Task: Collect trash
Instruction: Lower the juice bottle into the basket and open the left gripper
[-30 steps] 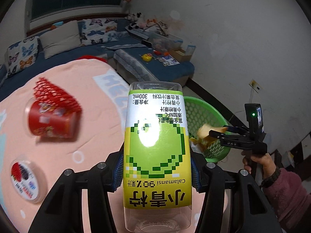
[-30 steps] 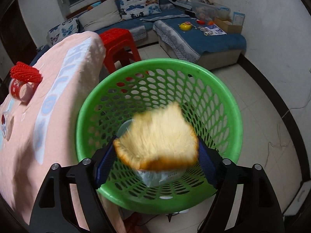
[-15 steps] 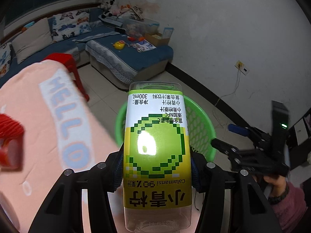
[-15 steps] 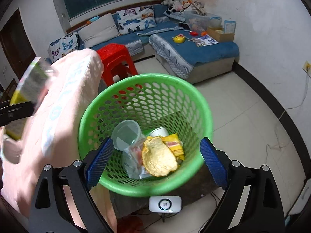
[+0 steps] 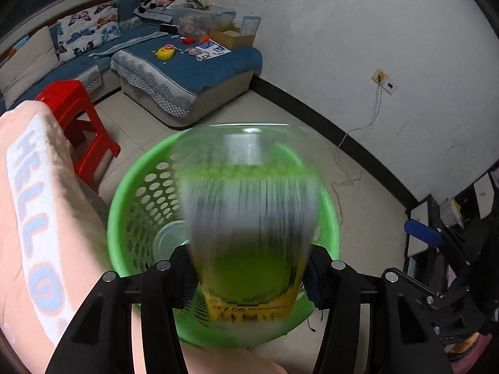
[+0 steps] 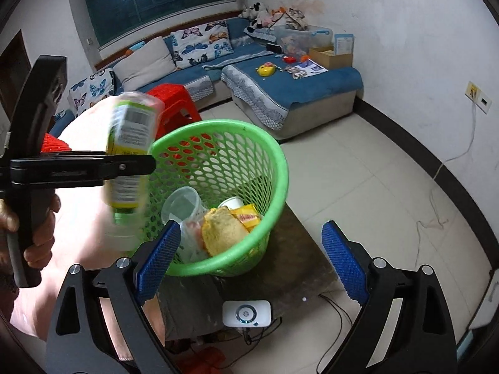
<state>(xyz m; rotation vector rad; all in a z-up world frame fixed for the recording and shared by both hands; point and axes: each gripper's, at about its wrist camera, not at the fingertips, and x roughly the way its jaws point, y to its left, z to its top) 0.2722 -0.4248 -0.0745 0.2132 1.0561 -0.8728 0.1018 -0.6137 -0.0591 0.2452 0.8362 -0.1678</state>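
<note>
A clear juice bottle with a green and yellow label point(image 5: 249, 218) is clamped between the pads of my left gripper point(image 5: 249, 275). It looks smeared with motion and hangs over the green mesh basket point(image 5: 124, 205). From the right wrist view the same bottle point(image 6: 131, 143) tilts above the basket's left rim point(image 6: 280, 168). My right gripper point(image 6: 251, 227) stands open and empty at the basket's near side. Inside lie a bread slice point(image 6: 221, 233), a clear plastic cup point(image 6: 181, 205) and a yellow wrapper point(image 6: 248, 216).
The pink "HELLO" tablecloth point(image 5: 37, 218) borders the basket on the left. A red stool point(image 5: 78, 115) and a blue sofa point(image 6: 296, 93) stand behind. A white device with cables point(image 6: 246, 313) lies on the floor below my right gripper.
My left gripper carried the bottle from over the table to above the basket. The bread slice dropped out of my right gripper into the basket, and that gripper drew back.
</note>
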